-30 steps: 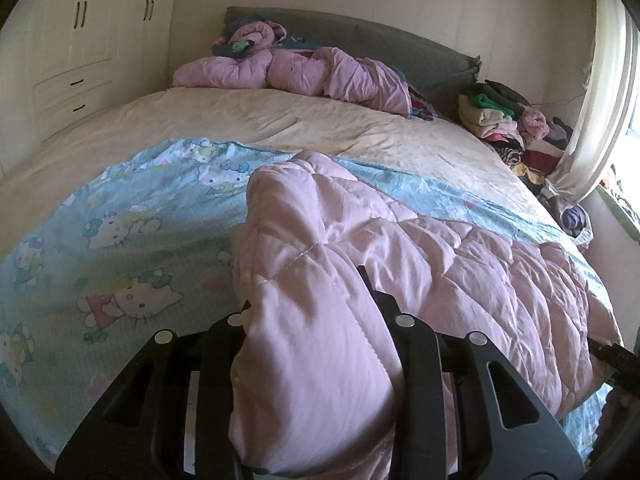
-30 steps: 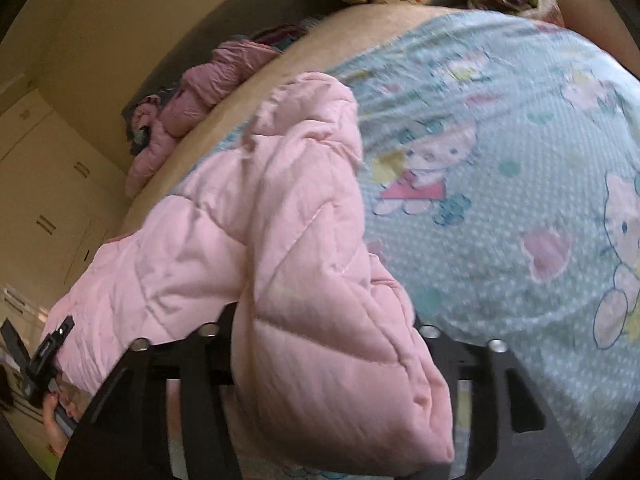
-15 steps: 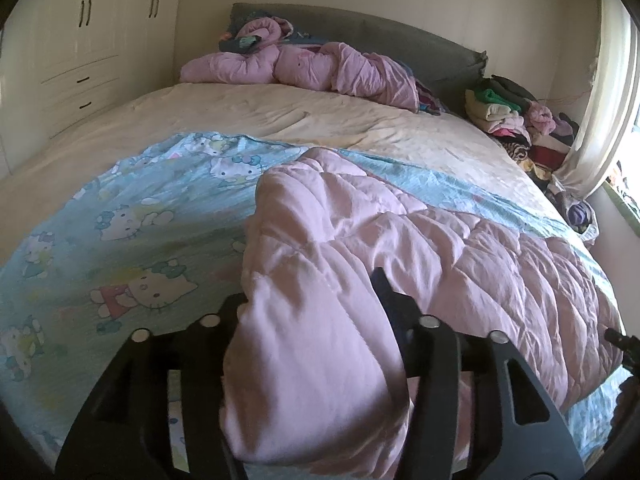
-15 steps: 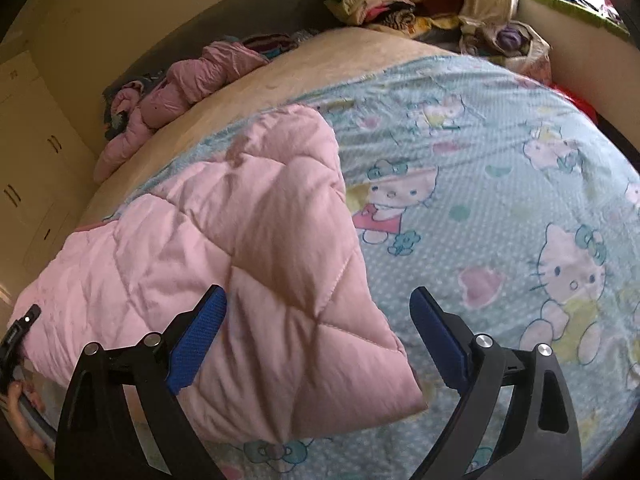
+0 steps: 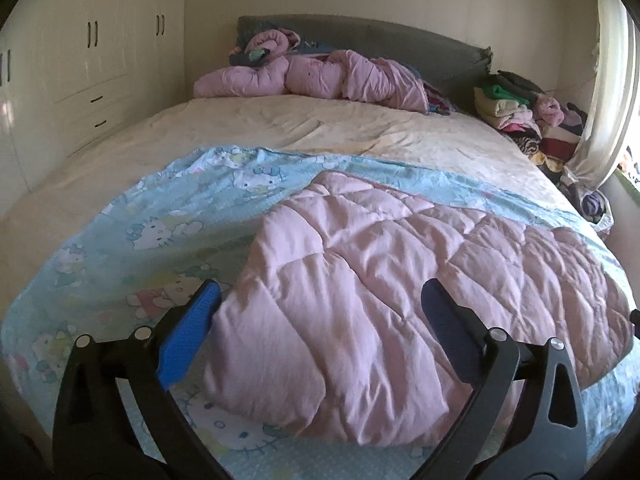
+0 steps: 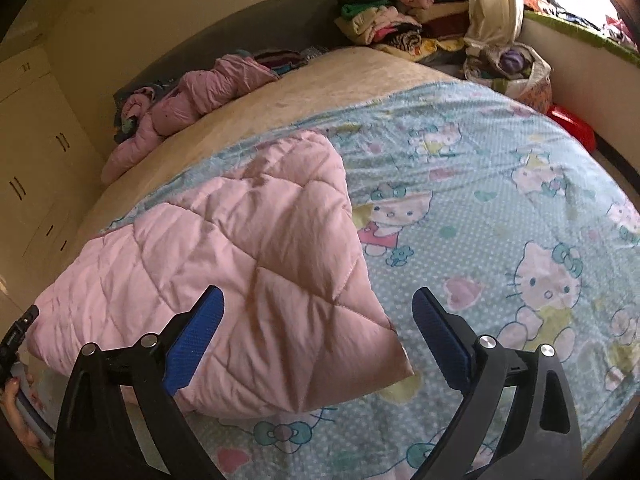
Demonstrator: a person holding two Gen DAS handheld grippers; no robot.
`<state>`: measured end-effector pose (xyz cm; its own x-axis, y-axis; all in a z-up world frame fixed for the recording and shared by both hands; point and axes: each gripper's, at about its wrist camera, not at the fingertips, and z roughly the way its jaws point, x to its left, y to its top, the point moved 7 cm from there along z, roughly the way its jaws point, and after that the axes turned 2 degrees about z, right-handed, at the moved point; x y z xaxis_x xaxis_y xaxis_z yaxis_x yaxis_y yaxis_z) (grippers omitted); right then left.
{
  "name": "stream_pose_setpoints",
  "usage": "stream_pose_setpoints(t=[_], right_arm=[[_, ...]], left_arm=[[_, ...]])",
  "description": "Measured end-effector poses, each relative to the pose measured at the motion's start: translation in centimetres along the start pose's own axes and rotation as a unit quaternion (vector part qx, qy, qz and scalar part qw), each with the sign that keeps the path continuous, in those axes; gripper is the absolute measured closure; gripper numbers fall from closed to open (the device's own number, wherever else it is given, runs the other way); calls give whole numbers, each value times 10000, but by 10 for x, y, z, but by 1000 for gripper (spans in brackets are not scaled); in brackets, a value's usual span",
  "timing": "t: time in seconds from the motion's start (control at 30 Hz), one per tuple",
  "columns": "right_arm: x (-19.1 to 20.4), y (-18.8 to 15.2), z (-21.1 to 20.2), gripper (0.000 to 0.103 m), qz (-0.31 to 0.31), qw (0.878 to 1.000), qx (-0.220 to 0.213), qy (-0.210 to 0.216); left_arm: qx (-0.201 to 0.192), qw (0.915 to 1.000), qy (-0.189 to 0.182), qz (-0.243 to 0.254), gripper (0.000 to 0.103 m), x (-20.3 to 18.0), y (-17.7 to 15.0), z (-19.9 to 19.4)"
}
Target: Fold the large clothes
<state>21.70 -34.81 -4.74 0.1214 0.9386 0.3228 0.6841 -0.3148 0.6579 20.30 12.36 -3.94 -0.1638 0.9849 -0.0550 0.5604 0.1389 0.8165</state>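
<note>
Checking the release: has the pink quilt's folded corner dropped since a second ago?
Yes. The pink quilt corner sank flat onto the cartoon sheet; right tongs just opened.

Both views look forward and downward from close above the near end of the bed (image 5: 328,132). The left wrist view faces straight up the bed toward the headboard (image 5: 360,36). The right wrist view is tilted, with the headboard at its upper left. Both share the pink quilt (image 5: 400,280) and the cartoon sheet (image 6: 480,200).
</note>
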Motion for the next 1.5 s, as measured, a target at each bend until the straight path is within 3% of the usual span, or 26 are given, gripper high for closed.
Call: stream_pose_setpoints(t=[0.37, 0.7, 0.97, 1.13, 1.5], right_arm=[[40, 11, -75, 4, -628, 9945, -785, 307], [84, -16, -145, 4, -1372, 9799, -1378, 451], [100, -62, -149, 4, -1353, 9822, -1167, 585], [111, -92, -136, 4, -1451, 9840, -727, 738], [118, -103, -131, 4, -1498, 9837, -564, 814]], left_arm=[[-538, 9982, -242, -78, 9, -4, 10, -68], [-623, 9970, -426, 176, 9, -28, -20, -118], [-549, 9962, -588, 338, 9, -44, -51, -139], [-512, 9966, -588, 269, 9, -50, -66, -145], [-475, 9967, -605, 257, 9, -54, -72, -146]])
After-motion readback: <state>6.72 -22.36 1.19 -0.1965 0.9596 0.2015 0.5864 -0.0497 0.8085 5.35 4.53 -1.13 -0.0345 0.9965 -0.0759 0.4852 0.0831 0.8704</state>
